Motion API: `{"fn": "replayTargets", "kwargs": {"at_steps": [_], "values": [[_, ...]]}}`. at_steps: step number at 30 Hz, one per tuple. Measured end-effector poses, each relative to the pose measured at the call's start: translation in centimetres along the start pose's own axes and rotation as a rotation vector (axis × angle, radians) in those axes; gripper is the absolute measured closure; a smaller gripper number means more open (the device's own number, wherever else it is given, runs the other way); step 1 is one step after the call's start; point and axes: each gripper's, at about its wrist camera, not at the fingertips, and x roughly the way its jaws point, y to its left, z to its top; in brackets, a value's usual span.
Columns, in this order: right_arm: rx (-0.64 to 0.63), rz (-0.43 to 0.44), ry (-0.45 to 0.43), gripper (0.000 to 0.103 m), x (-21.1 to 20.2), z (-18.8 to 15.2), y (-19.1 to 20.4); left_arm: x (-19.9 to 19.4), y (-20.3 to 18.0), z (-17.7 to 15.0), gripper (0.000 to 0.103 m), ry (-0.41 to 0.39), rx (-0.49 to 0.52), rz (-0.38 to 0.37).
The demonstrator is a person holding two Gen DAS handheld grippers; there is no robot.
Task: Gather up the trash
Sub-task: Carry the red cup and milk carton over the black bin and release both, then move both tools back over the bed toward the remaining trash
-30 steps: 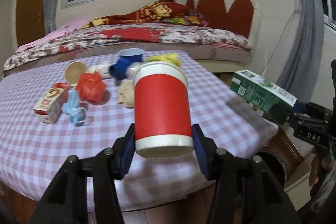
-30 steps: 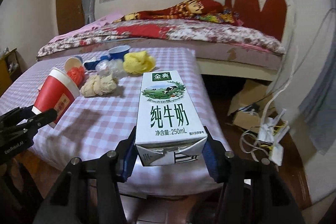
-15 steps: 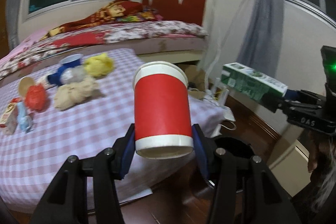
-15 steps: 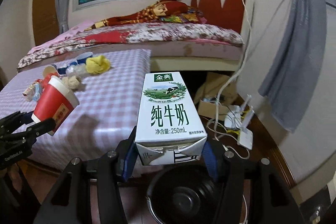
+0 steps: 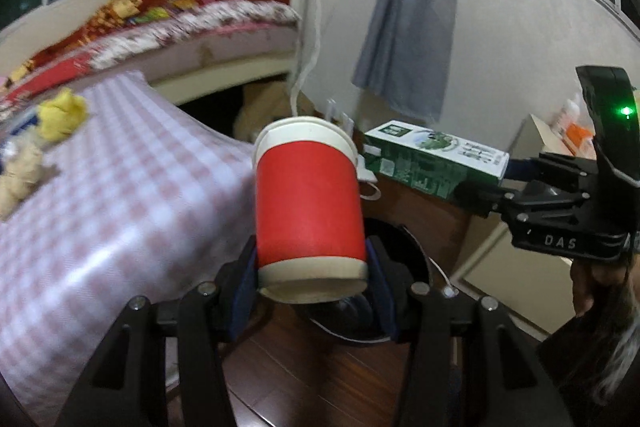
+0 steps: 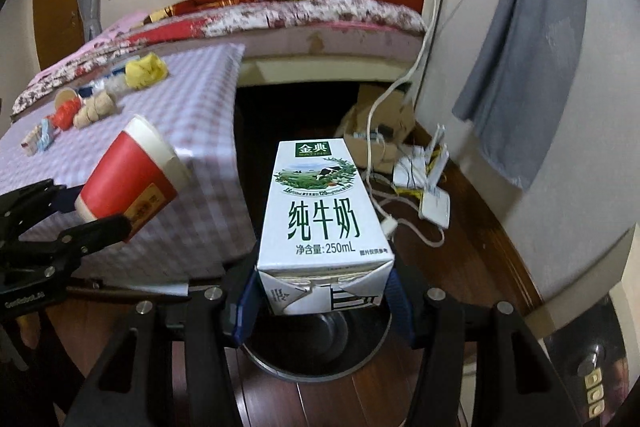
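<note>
My left gripper (image 5: pixel 311 285) is shut on a red paper cup (image 5: pixel 308 207) with a white rim, held off the table's right edge above a round dark bin (image 5: pixel 404 255) on the floor. The same red paper cup (image 6: pixel 128 179) shows at the left of the right wrist view. My right gripper (image 6: pixel 323 301) is shut on a white and green milk carton (image 6: pixel 322 211), directly over the dark bin (image 6: pixel 320 359). In the left wrist view the milk carton (image 5: pixel 432 161) hangs at the right, with a hand (image 5: pixel 592 291) on that gripper's handle.
A checked tablecloth (image 6: pixel 192 131) covers the table at left, carrying a yellow wad (image 6: pixel 145 71), beige paper wads (image 6: pixel 98 105), a red wad (image 6: pixel 66 113) and other scraps. Cables and white adapters (image 6: pixel 432 195) lie on the wood floor by a cardboard box (image 6: pixel 380 123). A bed stands behind.
Both grippers swung right, off the table and slightly down, carrying the cup and the carton. The table slid to the left of both views and the bin came in beneath them.
</note>
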Motion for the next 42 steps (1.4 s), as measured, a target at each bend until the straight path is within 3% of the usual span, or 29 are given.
{"fn": "replayTargets", "kwargs": {"at_steps": [12, 15, 16, 18, 21, 27, 42], "values": [[-0.029, 0.033, 0.171, 0.046, 4.9, -3.4, -1.4, 6.2, -1.6, -0.2, 0.051, 0.175, 0.001, -0.125], [-0.026, 0.041, 0.213, 0.043, 6.1, -3.9, -1.7, 7.5, -1.4, -0.4, 0.042, 0.197, -0.003, -0.147], [-0.026, 0.015, 0.234, 0.024, 6.7, -4.1, -1.9, 7.9, -1.2, -0.6, 0.02, 0.208, -0.016, -0.135], [-0.019, -0.055, 0.264, 0.001, 7.6, -4.7, -2.4, 7.8, -0.9, -1.0, 0.01, 0.192, -0.032, -0.082], [0.013, -0.08, 0.297, 0.001, 7.9, -4.8, -3.3, 7.1, -0.4, -1.7, 0.001, 0.185, -0.046, 0.006], [0.016, -0.113, 0.272, 0.001, 7.1, -4.5, -3.4, 5.7, 0.3, -2.2, 0.001, 0.153, -0.057, 0.082], [0.004, -0.109, 0.23, 0.001, 6.8, -3.4, -2.5, 4.5, 0.8, -1.3, 0.001, 0.108, -0.053, 0.12]]}}
